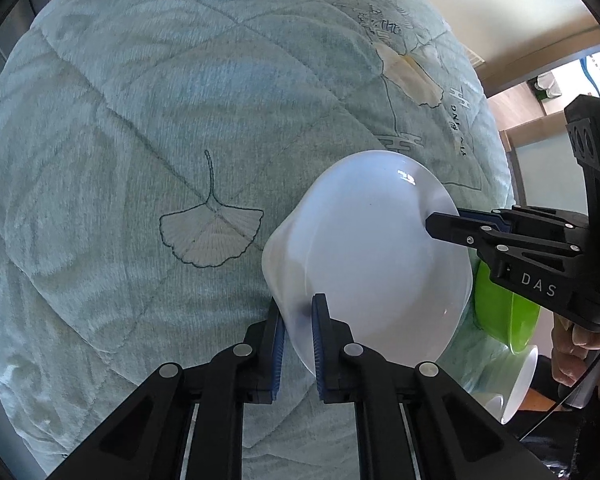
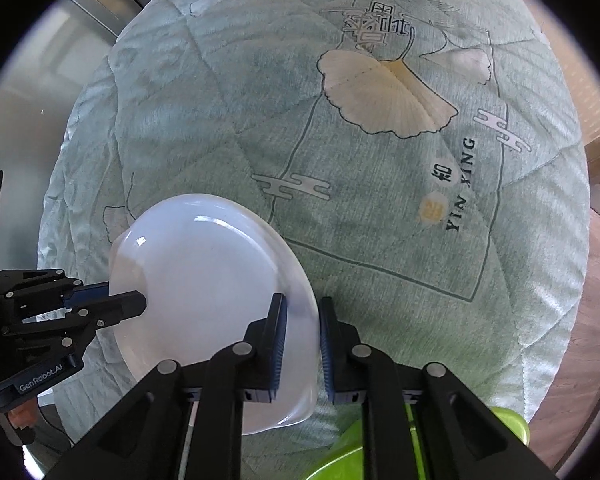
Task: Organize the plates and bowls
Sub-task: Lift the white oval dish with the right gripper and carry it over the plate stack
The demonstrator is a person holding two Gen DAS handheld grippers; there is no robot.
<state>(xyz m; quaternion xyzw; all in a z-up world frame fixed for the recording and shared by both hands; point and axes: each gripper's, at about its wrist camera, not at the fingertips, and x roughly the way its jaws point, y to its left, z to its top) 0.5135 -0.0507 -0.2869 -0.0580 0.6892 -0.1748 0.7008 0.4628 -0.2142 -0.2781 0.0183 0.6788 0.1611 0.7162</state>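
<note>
Quilted bed [image 1: 148, 120] carries, apparently, green bowl [image 1: 508, 320].

Soft daylight fills both my wrist views, laying faint stripes of shadow across the quilt [image 1: 148, 92]. Small glare spots glint on the white bowl [image 1: 368, 248]. Fisheye distortion bulges everything; black vignette rings the edges, and the far background blurs.

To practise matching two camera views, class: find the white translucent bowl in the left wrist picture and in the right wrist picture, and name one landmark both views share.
Left wrist view: the white bowl sits right of centre, its rim pinched by both grippers.
Right wrist view: the white bowl sits lower left.
Shared landmark: the "YIN XING" lettering printed on the green quilt.
</note>
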